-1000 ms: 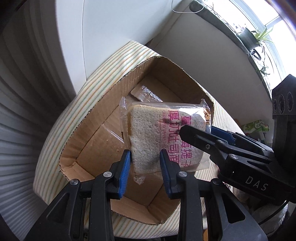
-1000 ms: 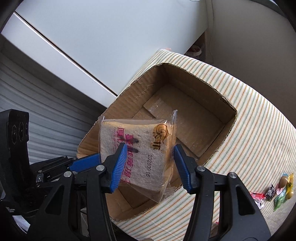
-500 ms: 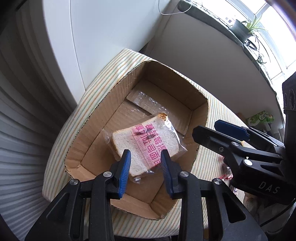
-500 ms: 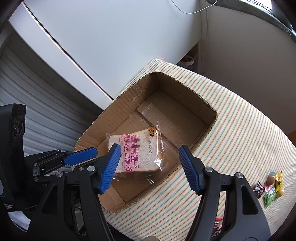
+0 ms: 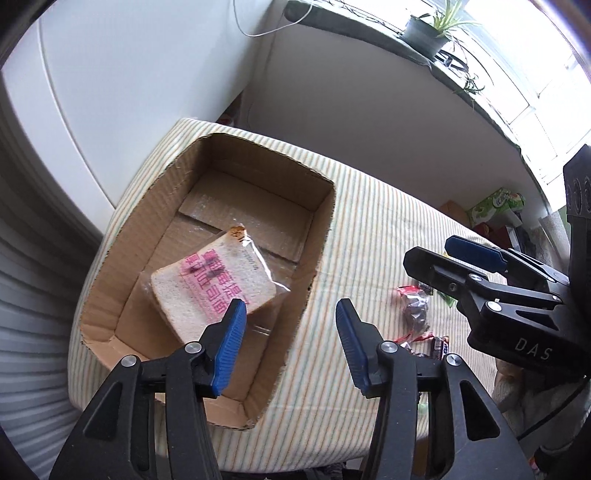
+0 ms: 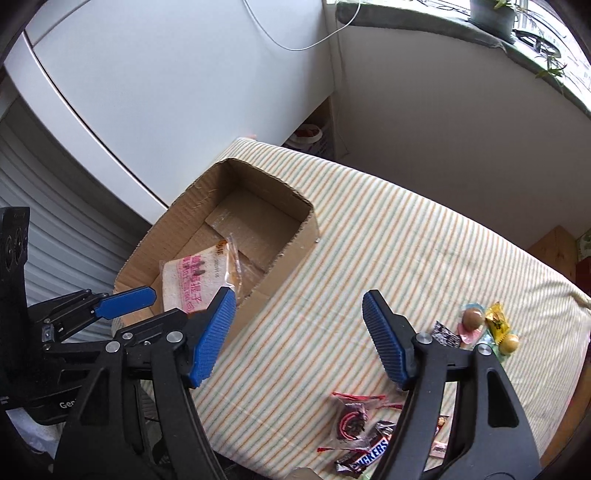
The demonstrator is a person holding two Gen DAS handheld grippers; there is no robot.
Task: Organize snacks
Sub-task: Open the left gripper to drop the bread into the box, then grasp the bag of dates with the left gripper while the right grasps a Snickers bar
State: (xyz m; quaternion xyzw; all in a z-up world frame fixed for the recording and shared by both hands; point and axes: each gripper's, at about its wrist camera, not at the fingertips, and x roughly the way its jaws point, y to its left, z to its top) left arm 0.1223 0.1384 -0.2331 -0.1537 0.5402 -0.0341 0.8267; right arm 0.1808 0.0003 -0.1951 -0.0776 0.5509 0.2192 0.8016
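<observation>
While both grippers hang above the striped bench with nothing between their blue pads, the scene reads as follows.

Left gripper: jaws apart and opening; the ribbed blue pads touch nothing, the gap between them looks onto the box's near wall and the cloth.
Right gripper: jaws wide apart and opening; empty, with bare striped cloth showing in the gap.
Bread packet: one thick white slice in clear crinkled film with pink print, a brown crust corner at its 12 o'clock end; it lies tilted on the floor of the box, toward the 7 o'clock side, clear of both grippers.
Cardboard box: open-topped, rectangular, plain brown corrugated board with rough-cut edges and taped floor flaps; it sits at the 9 o'clock end of the bench in the right wrist view.
Bench: covered with a soft cloth in thin pale green and orange stripes.
Loose snacks: small shiny wrappers, among them a dark bag with red ends and a Snickers bar, at 5 o'clock of the right gripper on the cloth.
Round sweets: brown balls in pastel and yellow wrappers, at 3 o'clock of the right gripper, well apart from the box.
Potted plant: spiky green leaves in a grey pot on the window sill, at 1 o'clock.
</observation>
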